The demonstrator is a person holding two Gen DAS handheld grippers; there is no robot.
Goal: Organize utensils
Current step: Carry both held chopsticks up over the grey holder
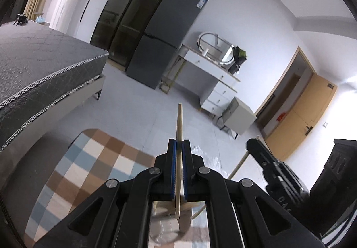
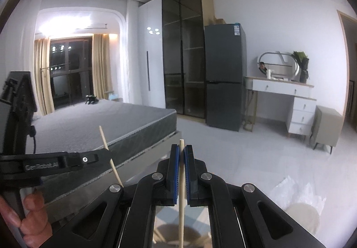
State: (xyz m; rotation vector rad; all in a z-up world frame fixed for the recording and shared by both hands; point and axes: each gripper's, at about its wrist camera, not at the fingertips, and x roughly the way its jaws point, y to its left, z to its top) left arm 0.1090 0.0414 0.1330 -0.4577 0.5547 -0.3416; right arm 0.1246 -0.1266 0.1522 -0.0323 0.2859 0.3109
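Each gripper has a single pale wooden chopstick pinched between its blue pads, jaws closed down to the stick's own thickness. In the left gripper (image 1: pixel 179 147) the left chopstick (image 1: pixel 179 127) pokes out ahead of the fingertips and runs back between the pads; its rear end hangs loose below. The right gripper (image 2: pixel 182 151) holds the right chopstick (image 2: pixel 181 194) much the same way, only a short tip showing past the pads and a long tail trailing back.

These sticks look light, stiff and smooth — easy to lift, but a thin round shaft could well swivel or slide in a grip this narrow, so I'd judge a hold nearer the middle steadier than one near an end. The long free ends are the part likely to catch on something.

Both are carried up in open air, not over any worktop. From the right wrist view the left one crosses at a slant, near but apart. Below lie a checked rug (image 1: pixel 93 172) and pale floor; the grey bed (image 2: pixel 93 123) edge sits close on the left side. The dark fridge (image 2: pixel 225 76) and white dressing desk (image 2: pixel 281 87) stand well off, leaving plenty of room ahead.
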